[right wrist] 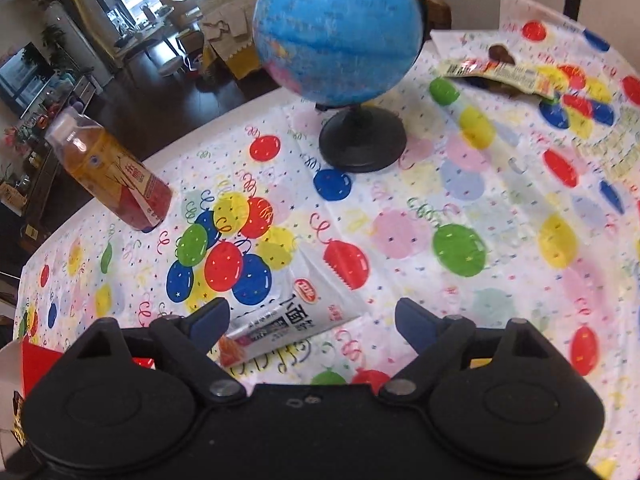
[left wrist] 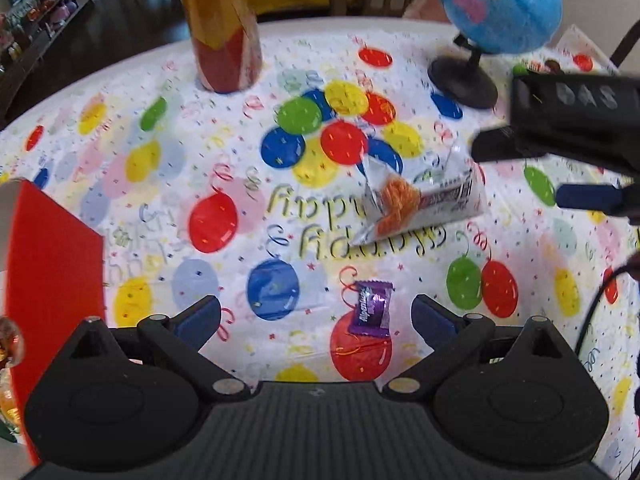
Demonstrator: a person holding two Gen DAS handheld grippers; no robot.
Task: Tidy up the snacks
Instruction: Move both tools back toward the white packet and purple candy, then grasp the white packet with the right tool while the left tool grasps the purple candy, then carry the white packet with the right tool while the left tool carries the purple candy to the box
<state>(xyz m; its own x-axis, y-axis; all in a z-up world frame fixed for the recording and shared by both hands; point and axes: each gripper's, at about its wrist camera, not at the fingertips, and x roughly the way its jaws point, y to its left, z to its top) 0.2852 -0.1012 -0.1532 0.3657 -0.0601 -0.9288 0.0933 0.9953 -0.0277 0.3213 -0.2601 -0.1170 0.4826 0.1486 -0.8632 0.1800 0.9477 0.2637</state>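
We've got both grippers spread wide with nothing in them. Our left gripper [left wrist: 316,316] hangs over the purple candy [left wrist: 370,312] on the balloon tablecloth [left wrist: 224,152], and our right gripper [right wrist: 312,316] sits above the white noodle snack packet [right wrist: 288,320]. The red box [left wrist: 56,264] sits at the left edge; its inside is mostly out of frame, so contents unclear. The tea bottle [right wrist: 108,172] is mostly full. Another snack packet [right wrist: 504,74] lies beyond the globe [right wrist: 340,28].

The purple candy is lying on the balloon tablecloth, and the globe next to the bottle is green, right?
Not quite. The globe is blue, not green; the right wrist view shows it clearly on its black stand. The rest holds: the purple candy lies on the balloon tablecloth, with the bottle standing on the same table.
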